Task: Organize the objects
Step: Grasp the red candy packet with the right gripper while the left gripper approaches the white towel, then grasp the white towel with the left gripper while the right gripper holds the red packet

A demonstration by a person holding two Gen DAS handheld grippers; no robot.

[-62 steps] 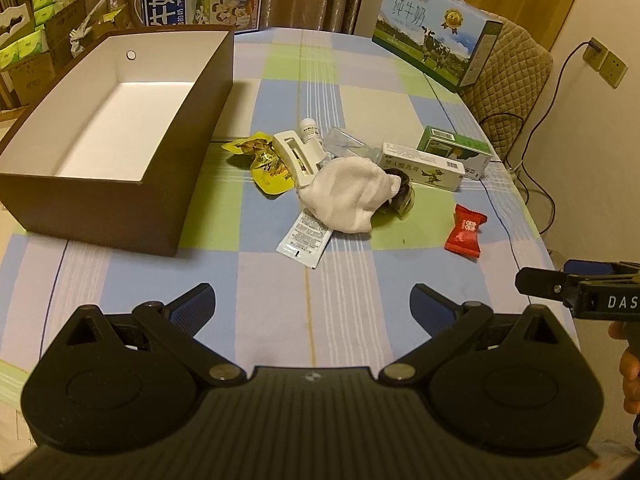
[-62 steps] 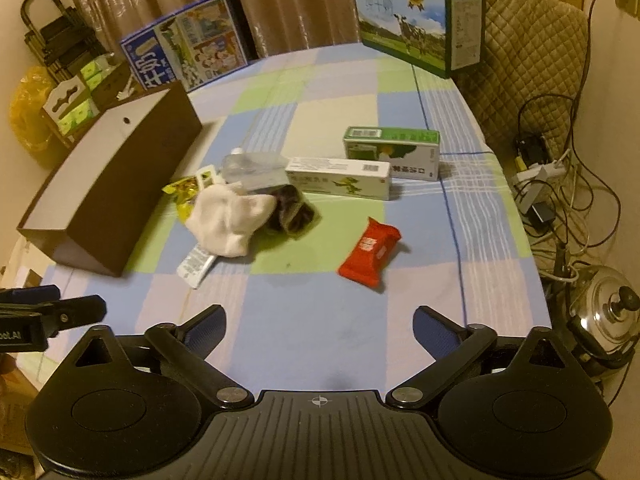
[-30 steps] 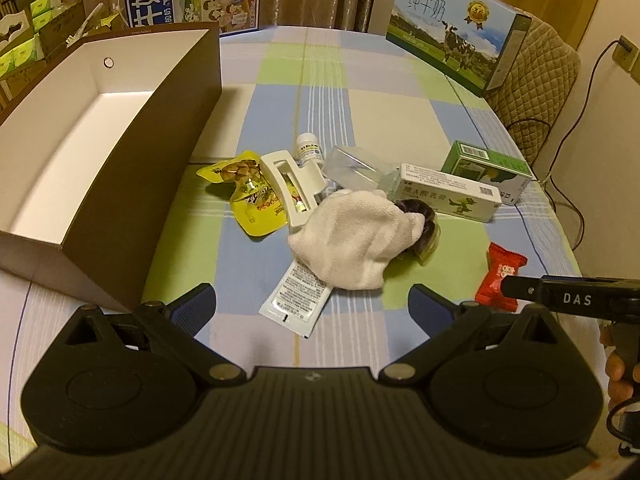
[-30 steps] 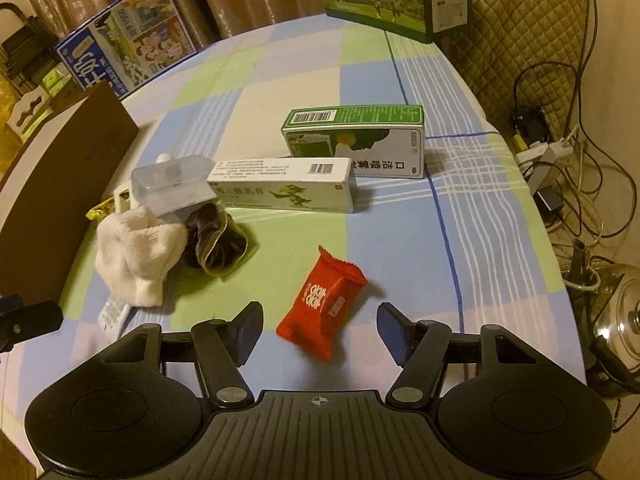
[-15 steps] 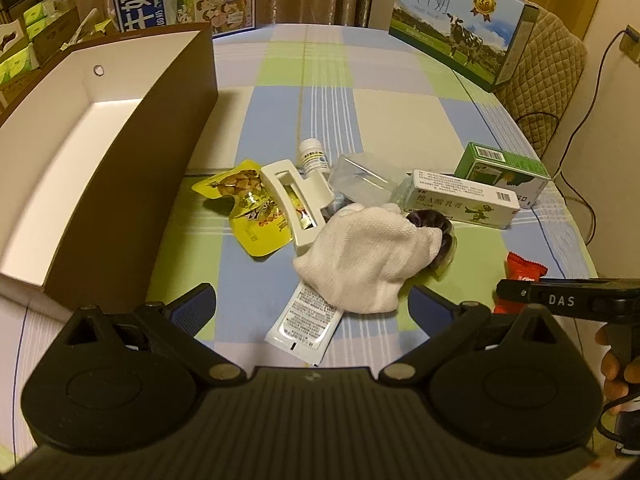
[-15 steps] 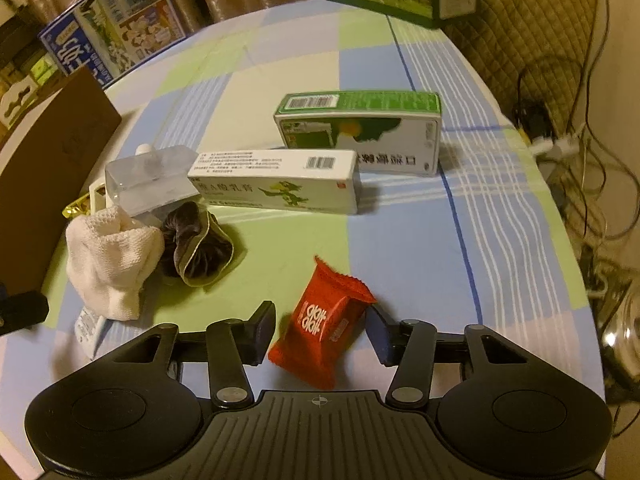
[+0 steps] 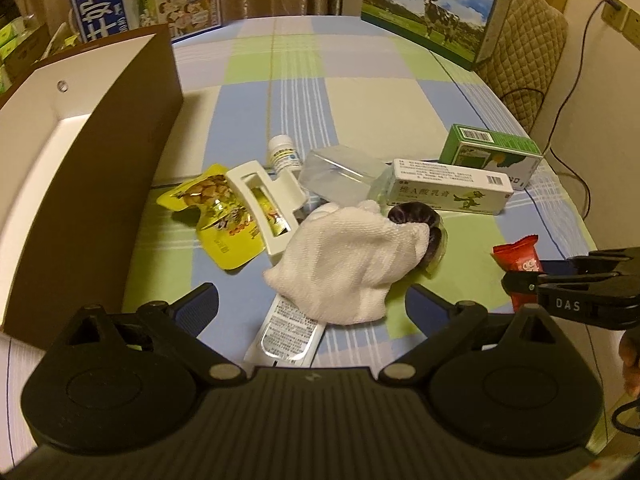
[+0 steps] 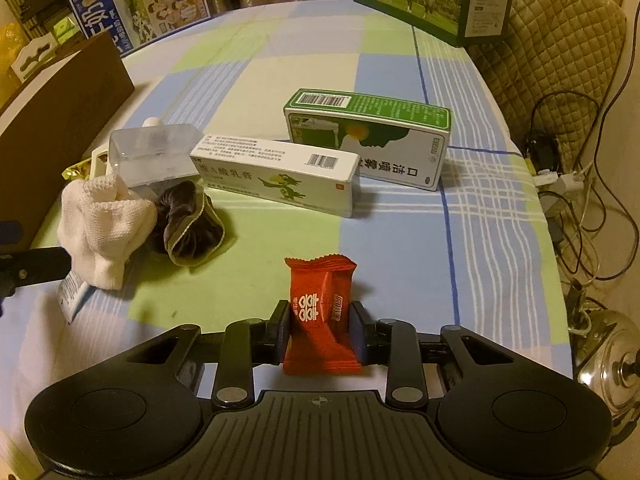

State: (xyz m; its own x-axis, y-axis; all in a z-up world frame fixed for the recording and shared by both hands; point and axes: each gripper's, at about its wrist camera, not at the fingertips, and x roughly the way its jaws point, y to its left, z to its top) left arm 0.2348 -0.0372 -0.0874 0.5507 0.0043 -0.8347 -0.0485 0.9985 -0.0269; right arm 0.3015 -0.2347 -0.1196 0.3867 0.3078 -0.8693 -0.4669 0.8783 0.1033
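Note:
My right gripper [image 8: 320, 320] is closing on a red candy packet [image 8: 320, 300], and both pads press its sides near the table's front edge. The left wrist view shows that packet [image 7: 518, 258] at the right. My left gripper [image 7: 312, 304] stands open just above a white cloth [image 7: 348, 264] and a white sachet [image 7: 288, 336], with nothing between its fingers. Beside the cloth lie a dark scrunchie [image 8: 188, 224], a clear plastic box [image 7: 340, 176], a white hair claw [image 7: 264, 200], a yellow snack packet [image 7: 216, 208] and a small bottle [image 7: 284, 154]. The open brown box [image 7: 92, 168] stands at the left.
A white ointment box [image 8: 276, 180] and a green box [image 8: 372, 136] lie behind the candy. Milk cartons [image 7: 432, 4] stand at the table's far end. A quilted chair [image 8: 560, 32], cables and a steel pot [image 8: 608, 364] are off the table's right edge.
The right gripper's jaws have closed from wide apart onto the red candy packet, which now stands upright between the pads. The left gripper has moved forward and lower toward the white cloth.

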